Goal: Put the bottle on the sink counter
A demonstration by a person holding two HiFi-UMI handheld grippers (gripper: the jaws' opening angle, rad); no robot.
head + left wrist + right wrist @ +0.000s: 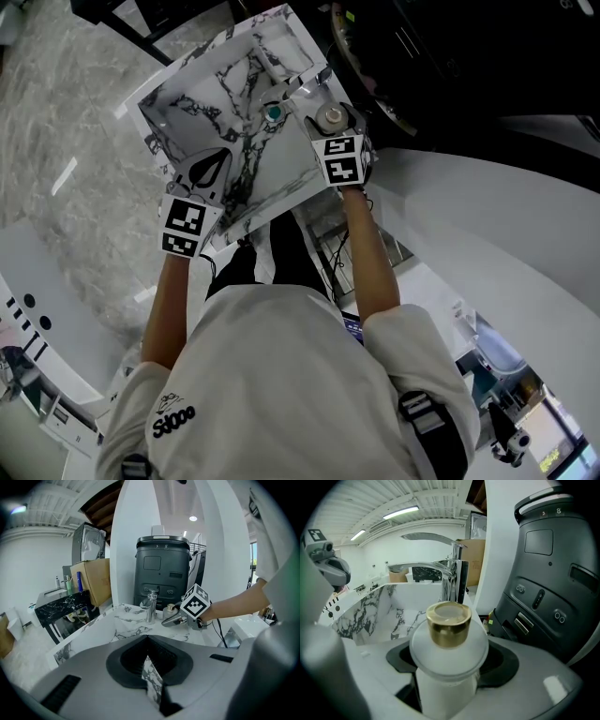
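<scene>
On the left, the left gripper point(210, 170) is closed on the near rim of the marble sink point(187, 89); a thin veined sliver of that rim stands between its jaws. Right of it lies the basin with its teal drain point(273, 113), then the chrome faucet point(452, 581), whose spout reaches over the basin just beside the bottle point(449, 634). The right gripper point(330, 120) clamps the white bottle by its body at the sink's far right corner, close to the faucet. The bottle stands upright, long axis vertical, with its gold cap pointing up. Whether its base touches the counter cannot be told. Further right, a dark grey machine point(548, 573) rises close behind the sink, crowding that corner.
</scene>
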